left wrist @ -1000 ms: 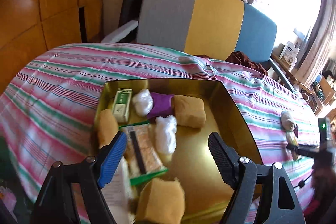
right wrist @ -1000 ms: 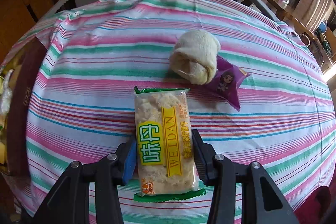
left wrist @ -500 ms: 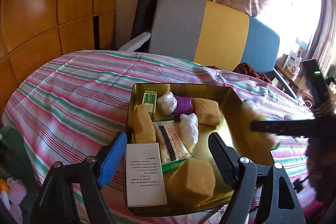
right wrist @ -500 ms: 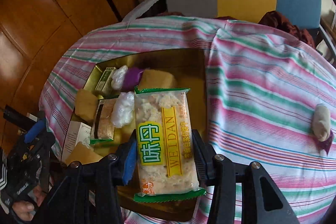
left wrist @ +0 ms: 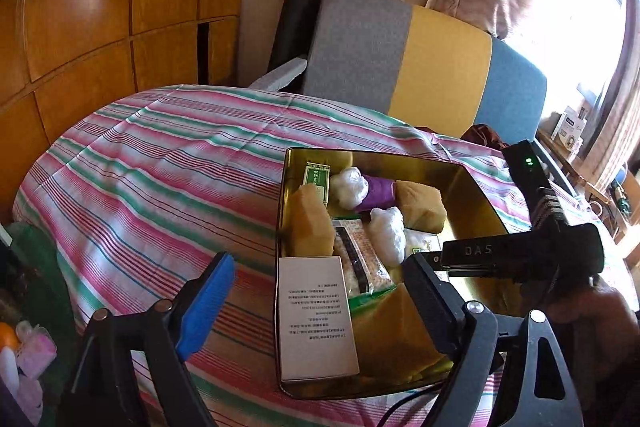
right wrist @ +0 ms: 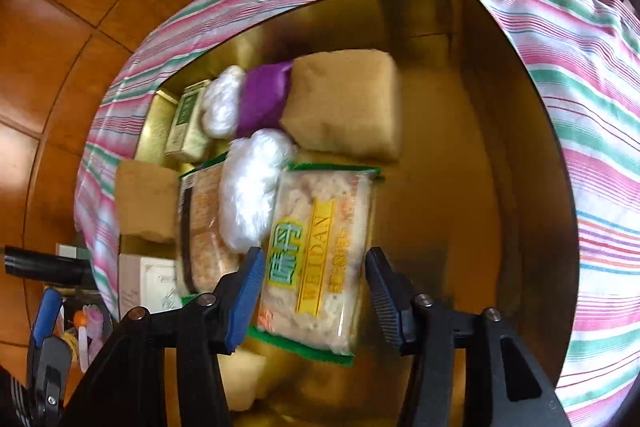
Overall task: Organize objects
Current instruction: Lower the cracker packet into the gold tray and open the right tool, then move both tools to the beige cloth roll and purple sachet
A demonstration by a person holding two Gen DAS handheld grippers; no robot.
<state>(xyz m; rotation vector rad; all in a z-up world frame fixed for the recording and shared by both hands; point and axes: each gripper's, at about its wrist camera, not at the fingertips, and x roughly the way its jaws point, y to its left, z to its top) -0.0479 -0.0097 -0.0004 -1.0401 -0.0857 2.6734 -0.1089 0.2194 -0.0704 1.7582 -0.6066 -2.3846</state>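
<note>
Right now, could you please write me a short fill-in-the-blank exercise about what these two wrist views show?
1. The Weidan snack packet lies between the jaws of the ____ gripper, which are opening.
2. The gold tin rests on a ____ tablecloth.
3. The wrapper tucked between a white puff and a tan sponge block is ____.
4. The left gripper holds ____.

Missing words: right; striped; purple; nothing
</note>
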